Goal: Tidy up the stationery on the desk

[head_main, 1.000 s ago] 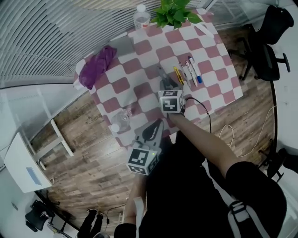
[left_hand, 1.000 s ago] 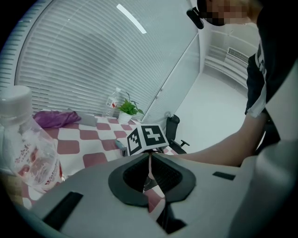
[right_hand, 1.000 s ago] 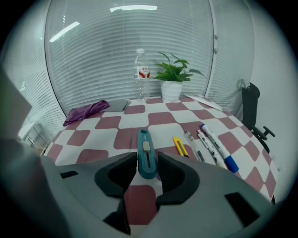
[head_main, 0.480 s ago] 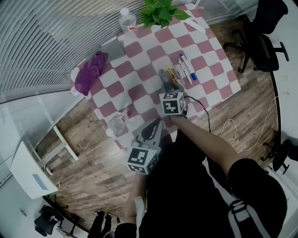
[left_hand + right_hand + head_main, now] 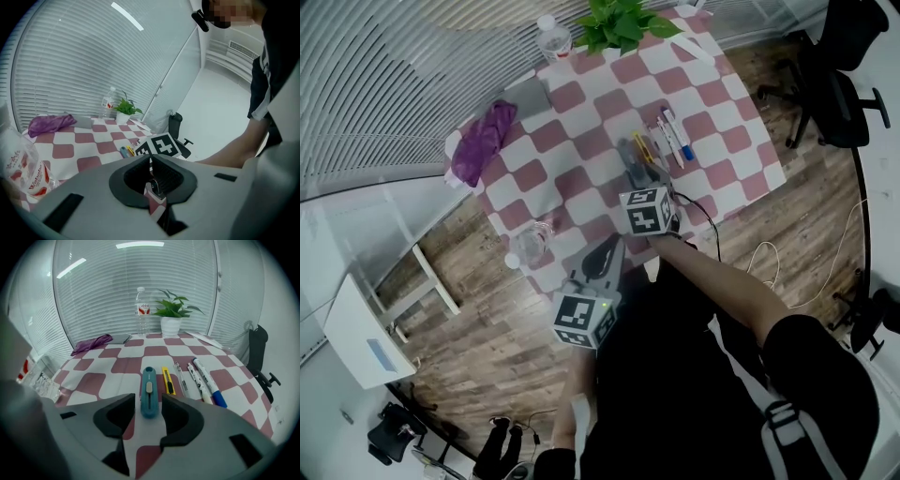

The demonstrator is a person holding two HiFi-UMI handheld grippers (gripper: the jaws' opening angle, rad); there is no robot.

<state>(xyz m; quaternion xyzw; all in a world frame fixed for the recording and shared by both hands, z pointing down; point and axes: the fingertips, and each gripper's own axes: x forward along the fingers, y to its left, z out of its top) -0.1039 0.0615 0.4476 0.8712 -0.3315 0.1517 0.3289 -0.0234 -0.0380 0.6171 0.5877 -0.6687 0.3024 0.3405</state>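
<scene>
While the right tongs hang low over the pink-and-white chequered desk w/ jaws spread wide, the teal plastic utility knife lies flat on the cloth in the gap btw. them, touching neither jaw, its long axis pointing away from the camera. Just to its right, in a row & roughly parallel, lie a slim yellow box cutter, a clear-barrelled pen, a white pen and a white marker w/ blue cap, all loose on the desk. The left tongs are pressed together w/ nothing pinched, held off the desk's near edge, well apart from the stationery. Containers: a white pot at the far side holds a green leafy plant; just left of it stands an upright clear plastic bottle w/ red label & white cap, fill level not readable. A crumpled clear plastic bottle w/ red print lies on its side at the near left corner. A purple cloth is bunched at the far left, w/ a flat grey item just beside it.
</scene>
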